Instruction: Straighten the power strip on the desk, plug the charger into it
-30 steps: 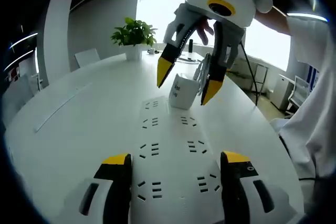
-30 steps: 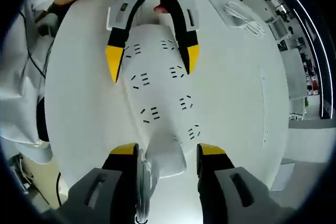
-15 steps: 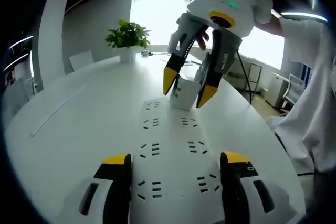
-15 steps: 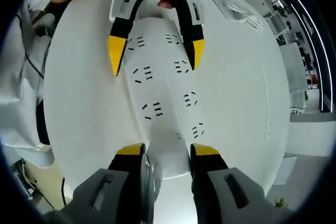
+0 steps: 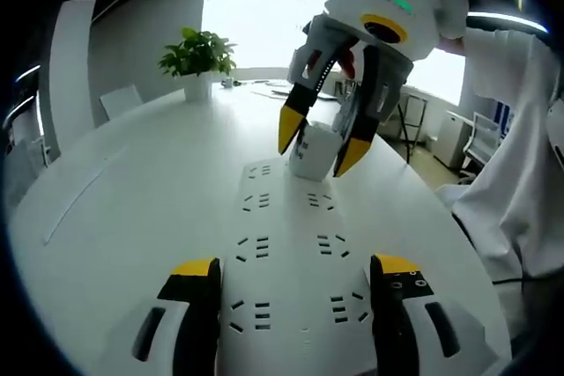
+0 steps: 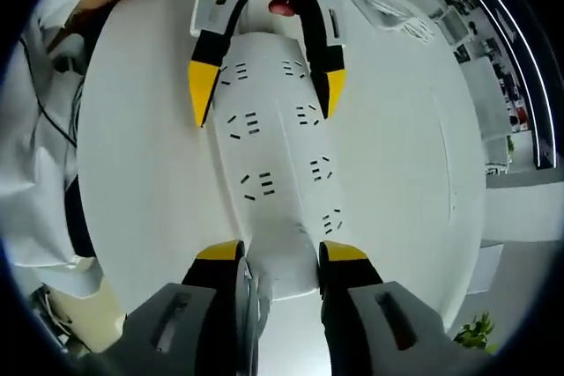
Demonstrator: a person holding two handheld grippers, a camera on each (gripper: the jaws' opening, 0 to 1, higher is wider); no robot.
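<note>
A wide white power strip (image 5: 286, 244) lies flat on the white table, with two rows of sockets. My left gripper (image 5: 295, 269) straddles its near end, both jaws against its sides. At the strip's far end a white charger (image 5: 310, 149) stands upright, and my right gripper (image 5: 319, 143) comes down from above, shut on it. In the right gripper view the charger (image 6: 284, 263) sits between my right gripper (image 6: 282, 253) jaws. From there the power strip (image 6: 273, 147) runs away to the left gripper (image 6: 268, 90). Whether the prongs are in a socket is hidden.
A potted plant (image 5: 196, 55) and a white chair (image 5: 119, 99) stand at the table's far side. A person's white sleeve (image 5: 520, 173) hangs at the right. A coiled white cable (image 6: 401, 15) lies on the table beyond the strip.
The right gripper's jaws have narrowed onto the charger and shifted slightly at the strip's far end. The left gripper keeps its hold; both views have shifted a little.
</note>
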